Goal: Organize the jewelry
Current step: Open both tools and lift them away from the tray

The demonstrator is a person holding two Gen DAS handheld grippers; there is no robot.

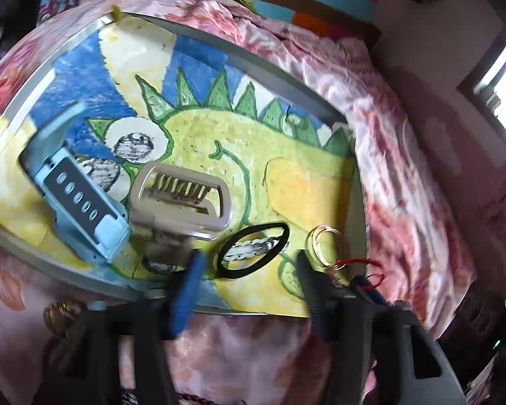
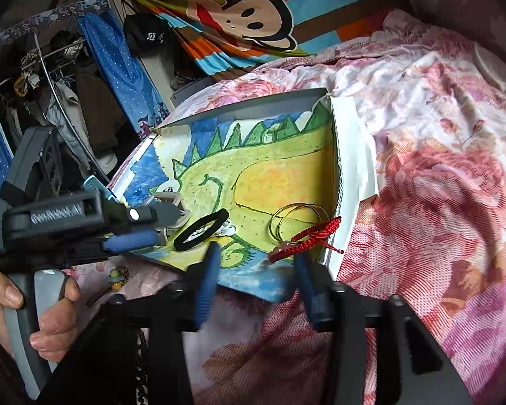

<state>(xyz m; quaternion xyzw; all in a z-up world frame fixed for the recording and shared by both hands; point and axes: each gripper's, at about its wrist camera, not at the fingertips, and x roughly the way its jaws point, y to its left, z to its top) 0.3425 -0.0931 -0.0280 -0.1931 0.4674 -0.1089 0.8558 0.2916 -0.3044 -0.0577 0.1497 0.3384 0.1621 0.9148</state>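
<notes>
Your open right gripper has the braided red cord bracelet just ahead, its length crossing both empty fingers

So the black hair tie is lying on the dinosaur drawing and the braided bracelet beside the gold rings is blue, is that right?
Not quite. The braided bracelet beside the gold rings is red, not blue, as the right wrist view shows. The black hair tie does lie on the dinosaur drawing.
</notes>
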